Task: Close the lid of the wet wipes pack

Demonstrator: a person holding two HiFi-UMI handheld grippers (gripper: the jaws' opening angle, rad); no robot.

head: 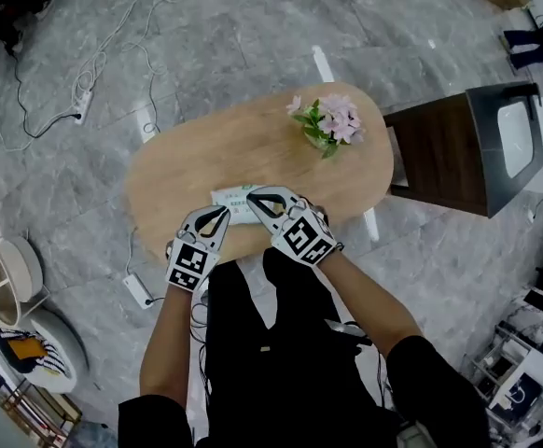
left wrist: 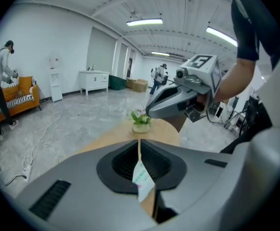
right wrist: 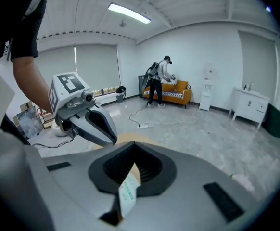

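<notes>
We are standing over a grey marble floor (head: 253, 26) strewn with cables. On it is an oval wooden surface (head: 253, 138), with a dark cabinet (head: 458, 147) just beside its right end. A small pot of pink flowers (head: 329, 124) sits toward the far right of the surface, well apart from our work.

Both tools are down at the near edge. The left gripper (head: 224, 211) and the right gripper (head: 251, 195) are close together, with their tips angled toward each other. In each gripper view the two jaws are drawn together at the tips, leaving only a thin slit and pinching nothing.

The wet wipes pack (head: 227, 197) lies flat on the surface directly under both tips. From the head view we see only a sliver of its pale green-printed top. In each gripper view it appears as a narrow strip through the slit. We cannot tell whether its lid is up, half down or already seated, because the grippers cover it.

We judge the main risk to be the pack's position near the surface's near edge. A downward press that carries any pull toward us could slide the light pack along the smooth wood and over the edge. A press away from the lid's latch could leave the lid sprung open. The tips could also knock together, as close as they are.
</notes>
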